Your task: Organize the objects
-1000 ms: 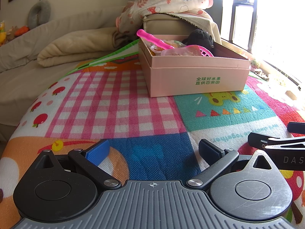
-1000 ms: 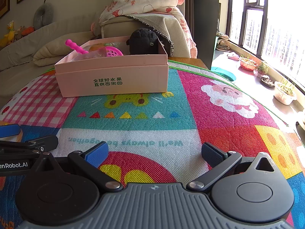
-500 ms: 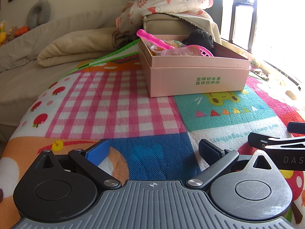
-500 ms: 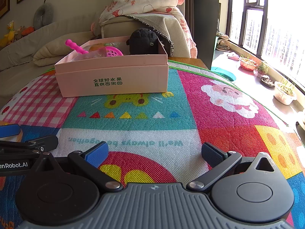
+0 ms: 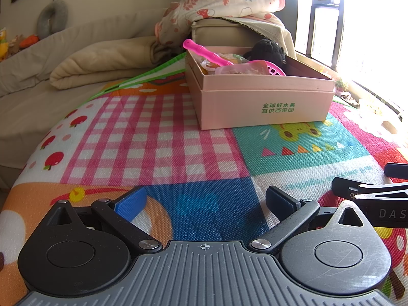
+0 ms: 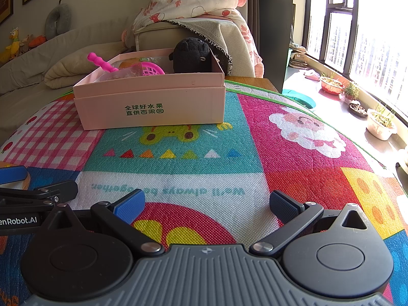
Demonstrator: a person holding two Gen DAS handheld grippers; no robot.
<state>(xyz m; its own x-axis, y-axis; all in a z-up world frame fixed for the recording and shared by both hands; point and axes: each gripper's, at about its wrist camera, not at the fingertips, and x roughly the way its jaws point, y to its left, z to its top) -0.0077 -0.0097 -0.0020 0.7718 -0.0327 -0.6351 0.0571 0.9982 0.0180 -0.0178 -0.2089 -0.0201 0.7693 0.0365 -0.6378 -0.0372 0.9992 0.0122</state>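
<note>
A pink cardboard box (image 5: pixel 265 104) (image 6: pixel 153 107) stands on the colourful play mat (image 5: pixel 158 142) (image 6: pixel 293 137). Inside it lie a pink toy scoop (image 5: pixel 206 52) (image 6: pixel 102 62), a black plush toy (image 5: pixel 267 49) (image 6: pixel 192 56) and some wrapped items. My left gripper (image 5: pixel 205 202) rests low over the mat, well short of the box, open with nothing between its fingers. My right gripper (image 6: pixel 206 204) is likewise open and empty, near the mat's front. Each gripper shows at the edge of the other's view.
A beige folded blanket (image 5: pixel 102 63) lies on a sofa at the back left. A floral quilt (image 6: pixel 193 2) drapes over a cushion behind the box. Potted plants (image 6: pixel 380 122) line the sunlit window sill on the right.
</note>
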